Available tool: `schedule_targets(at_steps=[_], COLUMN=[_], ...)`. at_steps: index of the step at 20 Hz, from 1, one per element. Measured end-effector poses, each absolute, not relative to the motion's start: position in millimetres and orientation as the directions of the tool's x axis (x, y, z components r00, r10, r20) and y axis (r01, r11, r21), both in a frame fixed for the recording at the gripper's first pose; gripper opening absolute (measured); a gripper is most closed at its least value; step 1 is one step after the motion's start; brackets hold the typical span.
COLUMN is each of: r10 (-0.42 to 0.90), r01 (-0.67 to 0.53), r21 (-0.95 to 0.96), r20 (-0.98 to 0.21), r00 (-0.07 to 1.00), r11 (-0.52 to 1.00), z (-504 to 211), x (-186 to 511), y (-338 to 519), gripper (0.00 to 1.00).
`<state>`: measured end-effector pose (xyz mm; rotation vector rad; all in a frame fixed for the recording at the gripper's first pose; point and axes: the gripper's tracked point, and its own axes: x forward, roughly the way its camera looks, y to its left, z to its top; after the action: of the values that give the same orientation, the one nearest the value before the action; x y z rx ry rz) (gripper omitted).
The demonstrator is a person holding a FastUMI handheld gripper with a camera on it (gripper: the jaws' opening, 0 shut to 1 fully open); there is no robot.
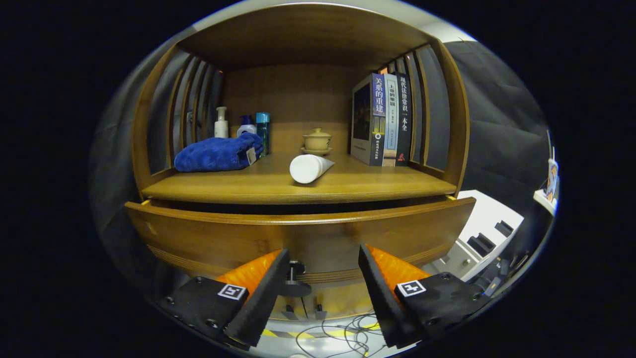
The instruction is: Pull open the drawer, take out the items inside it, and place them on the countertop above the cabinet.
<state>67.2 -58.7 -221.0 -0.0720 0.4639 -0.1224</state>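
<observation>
The wooden drawer [298,236] stands pulled out a little from under the countertop [298,191]; a dark gap shows along its top edge and its inside is hidden. Its small dark knob [295,271] sits low on the front, between my fingers and nearer the left one. My gripper [323,268] is open, its fingers apart on either side of the knob, and neither black pad [268,288] presses on anything. A white tube [309,167] lies on the countertop near its front edge.
On the countertop are a folded blue towel [217,153], several bottles [243,127] behind it, a lidded tea cup [317,140] and three upright books [382,119]. A white unit [484,231] stands to the cabinet's right. Cables [338,333] lie on the floor below.
</observation>
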Motion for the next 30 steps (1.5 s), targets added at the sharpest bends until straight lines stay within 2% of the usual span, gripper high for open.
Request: schedule_targets(at_steps=[7,10,12,17,20,26,30], r10=[-0.16,-0.16,-0.172,-0.168,-0.134,-0.145,-0.096], r01=[0.114,0.136,0.154,0.128,0.107,0.122,0.083], r21=[-0.128,-0.086,-0.077,-0.127,-0.097,-0.107,-0.068], r20=[-0.448,-0.453,-0.452,-0.385,-0.333,-0.253,-0.206], r00=[0.88,0.877,0.875,0.908,0.934,0.956,0.974], r11=[0.985,0.987,0.985,0.984,0.989,0.987,0.994], z=[-225.8,-227.1,-220.7,-162.9,-114.7,-26.1,19.2], x=[92.1,90.6,86.0,73.6,64.6,37.0,18.3], y=[-54.5,-58.8,-61.6,-56.4,-46.1,-50.1,-41.2], gripper=[0.95,0.93,0.99,1.0,0.99,0.99,0.99])
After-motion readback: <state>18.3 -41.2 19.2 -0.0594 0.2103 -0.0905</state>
